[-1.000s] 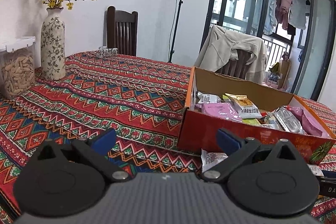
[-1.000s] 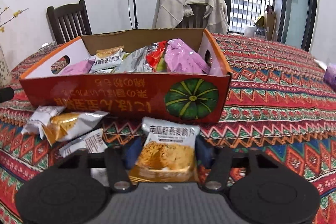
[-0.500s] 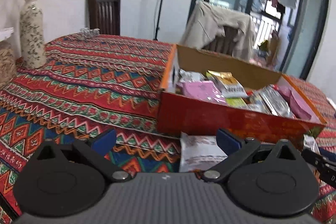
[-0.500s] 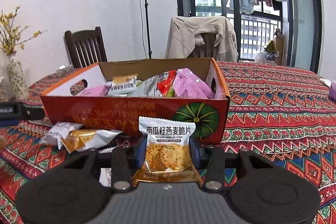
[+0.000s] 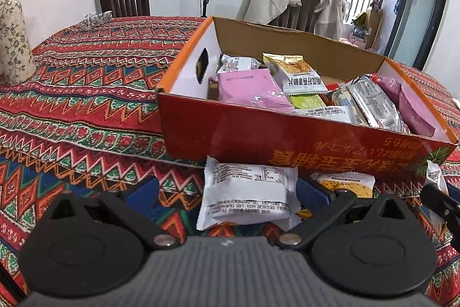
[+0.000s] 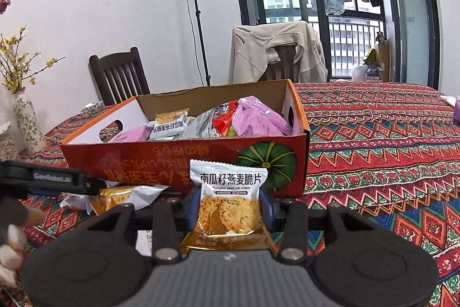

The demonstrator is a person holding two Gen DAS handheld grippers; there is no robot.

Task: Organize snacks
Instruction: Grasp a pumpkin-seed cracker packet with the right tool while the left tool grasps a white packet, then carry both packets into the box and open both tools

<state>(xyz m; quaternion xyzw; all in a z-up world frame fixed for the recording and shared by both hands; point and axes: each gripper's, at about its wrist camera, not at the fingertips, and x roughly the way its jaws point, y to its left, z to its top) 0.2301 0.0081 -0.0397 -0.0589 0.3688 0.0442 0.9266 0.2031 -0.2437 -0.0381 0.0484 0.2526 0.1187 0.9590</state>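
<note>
**Beside the box's near wall: slip and snag risks**

Pinched upright in the right gripper [image 6: 230,209], jaws just now closing partway onto its slick sides: oat crisp packet [image 6: 230,200], near the box [image 6: 172,160] front, not yet over it. Risks slipping out if tilted, or catching the cardboard rim if carried too low. Flat on the bench [image 5: 86,105], between the wide-open, empty jaws of the left gripper [image 5: 227,192]: white packet [image 5: 244,194]. Could skid against the yellow packet [image 5: 345,184] if nudged by one finger first.

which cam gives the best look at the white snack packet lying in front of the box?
Left wrist. The white snack packet lies flat on the tablecloth between the open left gripper fingers, back label readable. Right wrist shows only a white sliver behind its own finger linkage.
</note>
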